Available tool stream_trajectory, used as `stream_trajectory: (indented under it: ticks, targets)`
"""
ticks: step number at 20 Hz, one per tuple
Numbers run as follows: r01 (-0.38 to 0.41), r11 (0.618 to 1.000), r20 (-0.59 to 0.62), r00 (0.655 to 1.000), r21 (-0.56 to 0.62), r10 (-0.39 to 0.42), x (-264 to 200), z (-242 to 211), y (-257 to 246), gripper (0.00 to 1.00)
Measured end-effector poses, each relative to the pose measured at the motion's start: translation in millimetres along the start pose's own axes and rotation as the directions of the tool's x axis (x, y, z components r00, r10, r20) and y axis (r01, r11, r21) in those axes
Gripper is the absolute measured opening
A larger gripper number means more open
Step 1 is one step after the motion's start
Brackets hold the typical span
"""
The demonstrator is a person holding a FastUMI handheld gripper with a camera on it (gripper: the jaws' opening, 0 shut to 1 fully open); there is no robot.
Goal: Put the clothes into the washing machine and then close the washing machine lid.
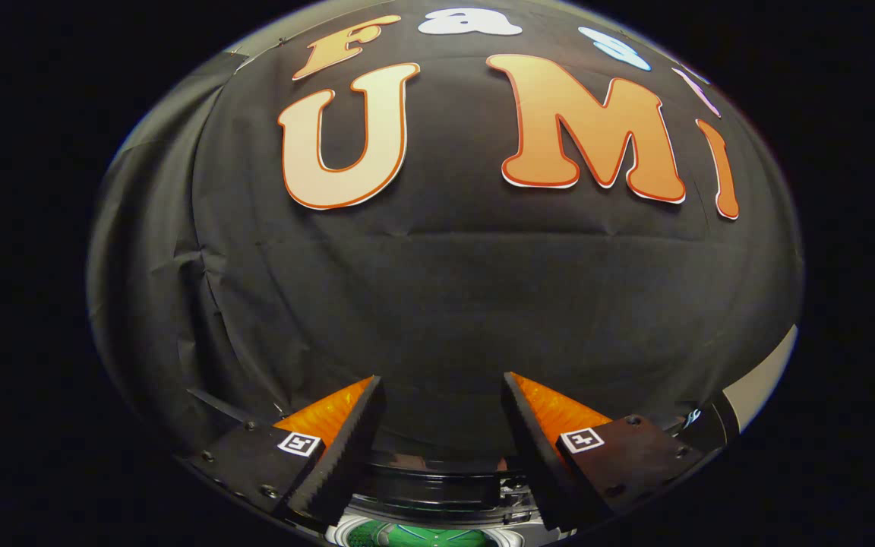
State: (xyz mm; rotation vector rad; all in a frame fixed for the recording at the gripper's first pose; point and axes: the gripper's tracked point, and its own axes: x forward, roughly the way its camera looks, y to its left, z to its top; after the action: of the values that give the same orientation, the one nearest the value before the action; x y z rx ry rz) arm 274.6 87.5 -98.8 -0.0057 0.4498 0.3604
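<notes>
The left finger point(335, 448) rises at a slant, its ribbed inner face turned toward the centre and a small square marker point(298, 444) fixed at its base. The gripper point(443, 384) stands wide open, with a broad gap between the two fingertips and nothing held in it. Low in that gap, beneath the fingers, lies the washing machine point(437, 505): a dark curved band at its rim, a pale ring below it, and a patch of green inside the opening, whose nature cannot be told. The right finger point(536, 448) mirrors the left and bears its own square marker point(582, 439). Beyond both fingers hangs the booth's creased black cloth wall point(445, 296).
</notes>
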Motion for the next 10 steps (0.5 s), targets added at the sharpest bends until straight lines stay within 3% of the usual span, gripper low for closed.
stream_trajectory:
  ticks: [10]
  targets:
    - [0.008,1.000,0.035,0.999,0.005,-0.008,-48,-12,4,0.99]
